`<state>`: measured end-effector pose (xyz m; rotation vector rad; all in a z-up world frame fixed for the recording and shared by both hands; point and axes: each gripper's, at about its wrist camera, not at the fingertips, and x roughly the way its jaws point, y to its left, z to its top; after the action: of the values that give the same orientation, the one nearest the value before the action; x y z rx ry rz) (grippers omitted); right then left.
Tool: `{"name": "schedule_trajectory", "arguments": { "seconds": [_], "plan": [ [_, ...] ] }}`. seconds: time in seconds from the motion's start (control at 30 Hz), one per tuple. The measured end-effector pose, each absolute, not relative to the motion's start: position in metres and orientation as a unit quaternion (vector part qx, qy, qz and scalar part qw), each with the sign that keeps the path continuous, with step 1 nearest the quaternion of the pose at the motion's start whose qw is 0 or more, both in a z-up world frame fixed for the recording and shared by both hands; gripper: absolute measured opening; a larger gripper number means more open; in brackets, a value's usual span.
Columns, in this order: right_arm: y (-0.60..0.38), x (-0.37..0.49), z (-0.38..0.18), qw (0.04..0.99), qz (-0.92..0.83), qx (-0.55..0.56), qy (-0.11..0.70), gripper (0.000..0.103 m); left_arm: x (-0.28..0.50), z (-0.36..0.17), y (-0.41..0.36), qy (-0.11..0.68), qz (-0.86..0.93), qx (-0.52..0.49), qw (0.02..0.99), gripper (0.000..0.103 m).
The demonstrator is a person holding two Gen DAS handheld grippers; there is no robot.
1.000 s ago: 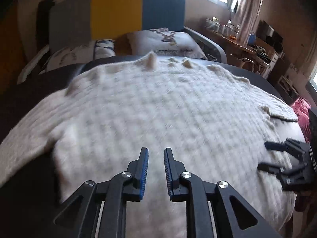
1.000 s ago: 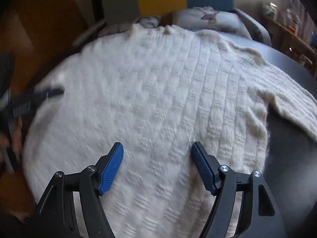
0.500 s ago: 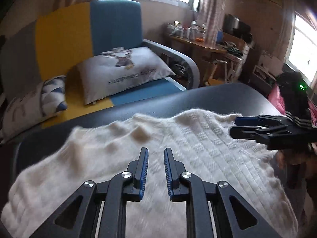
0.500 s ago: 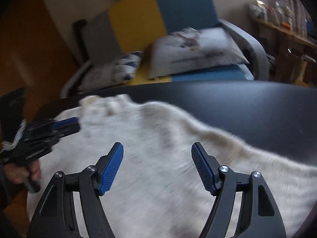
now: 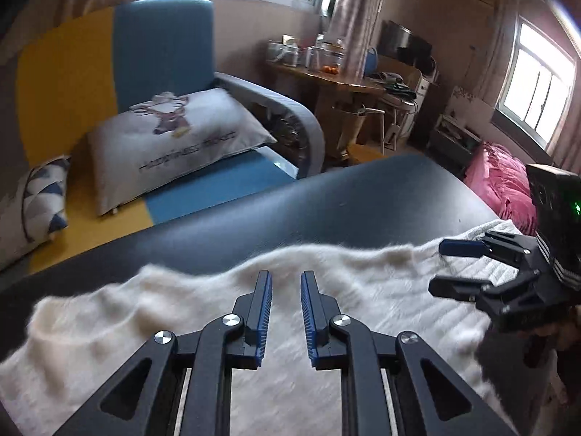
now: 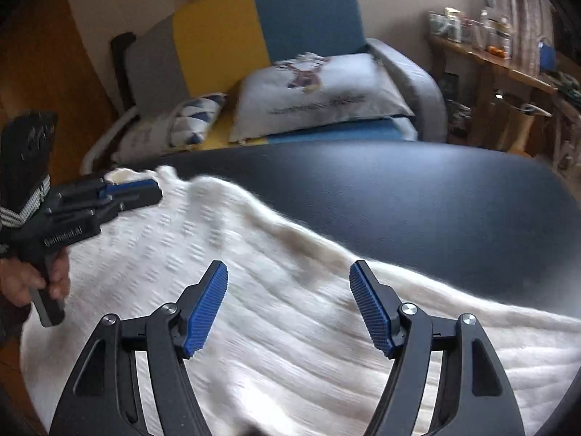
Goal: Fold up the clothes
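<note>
The left gripper (image 5: 283, 283) tilts down over a cream knitted sweater (image 5: 363, 298), its ribbed blue pads a narrow gap apart with nothing between them. The right gripper (image 6: 288, 279), likewise angled downward, hangs above the same garment with its black jaws spread wide and empty. A hand (image 6: 32, 279) wrapped around a black pistol-style handle shows at the left edge of the right wrist view. The sweater, fuzzy and patterned with raised ribs and small woven blocks, lies spread on a dark, matte, round-edged table (image 6: 399, 196), its far hem rumpled. Beyond the table stands a sofa (image 5: 159, 43) in blue, yellow and grey panels, bearing a white deer-print pillow (image 5: 174, 134).
</note>
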<state>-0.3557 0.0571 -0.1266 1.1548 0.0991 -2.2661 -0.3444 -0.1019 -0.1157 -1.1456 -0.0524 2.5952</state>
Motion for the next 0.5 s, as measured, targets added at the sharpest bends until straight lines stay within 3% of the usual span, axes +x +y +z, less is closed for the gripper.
{"name": "schedule_trajectory", "arguments": {
  "seconds": [0.17, 0.37, 0.5],
  "plan": [
    [0.071, -0.358, -0.139, 0.273, -0.851, 0.446, 0.047, 0.073, -0.371, -0.144, -0.081, -0.004, 0.890, -0.441, 0.119, 0.016],
    [0.068, -0.350, -0.146, 0.264, -0.858, 0.431, 0.093, 0.074, -0.362, -0.139, -0.082, -0.030, 0.895, -0.434, 0.097, 0.016],
    [0.104, -0.341, -0.122, 0.287, -0.851, 0.439, -0.019, 0.074, -0.322, -0.115, -0.074, -0.031, 0.902, -0.407, 0.142, 0.016]
  ]
}}
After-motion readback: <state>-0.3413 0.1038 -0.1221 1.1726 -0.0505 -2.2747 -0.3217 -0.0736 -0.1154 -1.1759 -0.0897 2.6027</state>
